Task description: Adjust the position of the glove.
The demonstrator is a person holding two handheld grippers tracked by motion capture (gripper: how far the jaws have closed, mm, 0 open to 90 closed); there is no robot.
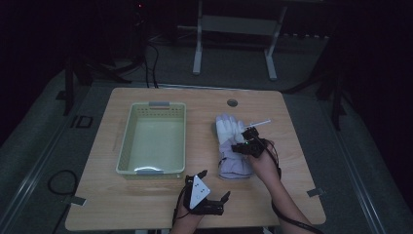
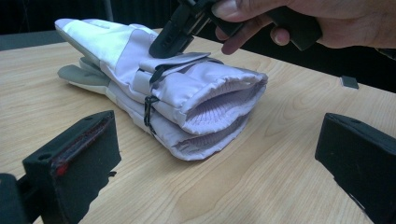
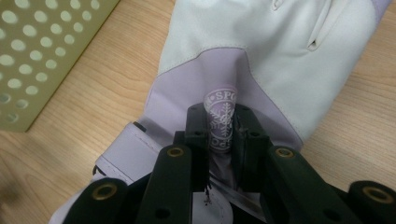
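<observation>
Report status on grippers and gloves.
Right gripper pinching fabric on gloves. Left gripper open, short of the cuffs. Basket clear to the side.

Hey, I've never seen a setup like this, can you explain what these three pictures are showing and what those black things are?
A person at a wooden table holds a two-jaw tool in each hand. One picture looks down from above; the other two come from cameras riding on each tool. On the table lie a pale green basket and a stacked pair of white and lilac gloves. The right hand-held gripper has its jaws nearly together, pinching a fold of the top glove. The left hand-held gripper is open and holds nothing.
</observation>
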